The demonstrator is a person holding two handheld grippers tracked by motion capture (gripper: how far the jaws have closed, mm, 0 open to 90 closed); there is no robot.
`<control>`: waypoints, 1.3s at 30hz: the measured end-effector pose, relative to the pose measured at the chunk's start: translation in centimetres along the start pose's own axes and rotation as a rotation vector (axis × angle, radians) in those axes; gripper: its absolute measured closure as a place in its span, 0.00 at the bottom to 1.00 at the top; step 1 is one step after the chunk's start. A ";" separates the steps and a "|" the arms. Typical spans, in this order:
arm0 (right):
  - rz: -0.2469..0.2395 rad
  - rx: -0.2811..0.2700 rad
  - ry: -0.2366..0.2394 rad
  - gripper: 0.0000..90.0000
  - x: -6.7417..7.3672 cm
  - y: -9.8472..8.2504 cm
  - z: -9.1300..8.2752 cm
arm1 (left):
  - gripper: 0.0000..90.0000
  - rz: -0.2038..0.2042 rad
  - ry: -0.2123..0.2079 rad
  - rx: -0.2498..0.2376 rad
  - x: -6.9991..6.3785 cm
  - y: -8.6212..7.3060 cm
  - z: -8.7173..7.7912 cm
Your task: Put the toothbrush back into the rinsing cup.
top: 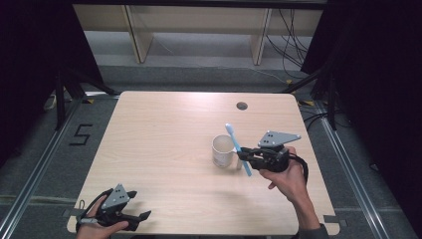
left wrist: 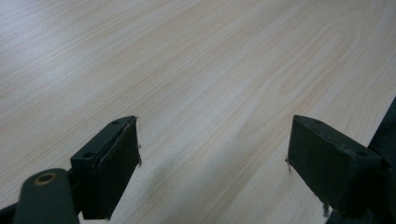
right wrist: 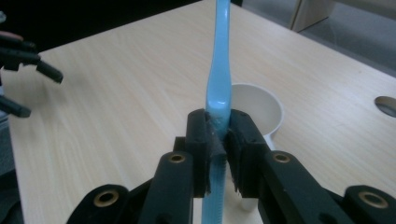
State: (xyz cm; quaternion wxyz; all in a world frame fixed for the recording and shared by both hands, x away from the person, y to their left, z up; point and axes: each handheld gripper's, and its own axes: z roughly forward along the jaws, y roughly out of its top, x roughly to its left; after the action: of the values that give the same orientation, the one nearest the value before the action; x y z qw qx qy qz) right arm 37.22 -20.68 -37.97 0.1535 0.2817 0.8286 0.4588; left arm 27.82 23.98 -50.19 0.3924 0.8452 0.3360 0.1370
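Right gripper [right wrist: 218, 154] – clamped on toothbrush [right wrist: 219, 70] | left gripper [left wrist: 212, 163] – agape, seemingly empty

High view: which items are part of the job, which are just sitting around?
In the job:
- blue toothbrush, clamped in the right gripper
- white cup, just beside it

Not in it:
- left gripper, jaws open on bare table
- round hole in the tabletop
- wooden shelving behind
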 end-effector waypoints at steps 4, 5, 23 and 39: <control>0.045 -0.020 -0.006 0.88 -0.4 0.0 -0.2 | 0.18 -0.002 0.002 0.000 0.0 0.0 0.0; 0.046 -0.029 -0.010 0.88 -0.5 0.0 -0.3 | 0.18 0.001 0.001 0.002 0.0 0.0 0.0; 0.083 -0.128 -0.065 0.88 -2.1 0.4 0.2 | 0.18 0.006 0.006 0.009 0.1 0.0 0.0; 0.088 -0.202 -0.095 0.88 -2.7 0.8 0.4 | 0.18 -0.002 -0.001 0.004 0.0 -0.1 0.1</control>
State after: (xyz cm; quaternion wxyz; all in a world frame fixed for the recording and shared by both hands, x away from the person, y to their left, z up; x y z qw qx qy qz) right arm 39.85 -21.70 -37.56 0.1998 0.3222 0.7568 0.5324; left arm 27.84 23.95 -50.30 0.3912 0.8456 0.3370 0.1356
